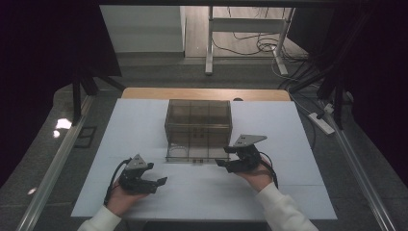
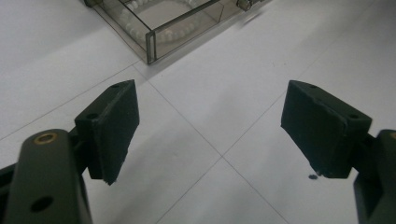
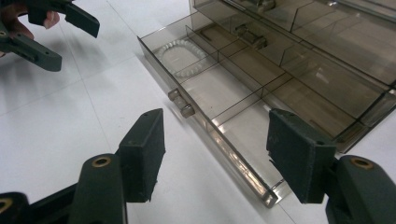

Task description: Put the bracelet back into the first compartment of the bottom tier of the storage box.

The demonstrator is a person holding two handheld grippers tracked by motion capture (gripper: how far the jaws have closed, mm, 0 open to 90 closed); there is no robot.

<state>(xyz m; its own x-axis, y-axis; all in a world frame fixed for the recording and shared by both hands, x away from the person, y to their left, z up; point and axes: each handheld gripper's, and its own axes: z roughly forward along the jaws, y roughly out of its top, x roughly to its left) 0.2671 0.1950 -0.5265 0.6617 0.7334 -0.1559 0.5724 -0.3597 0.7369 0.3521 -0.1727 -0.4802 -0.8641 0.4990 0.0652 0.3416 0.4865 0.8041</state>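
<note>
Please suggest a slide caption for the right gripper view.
Open right tool faces the pulled-out smoky drawer holding a bead bracelet.

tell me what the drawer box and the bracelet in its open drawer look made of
Drawer box: likely smoke-tinted clear plastic, glossy; dividers show through its walls. Bracelet: small round whitish beads, matte, perhaps plastic or stone; can't tell which.
</note>
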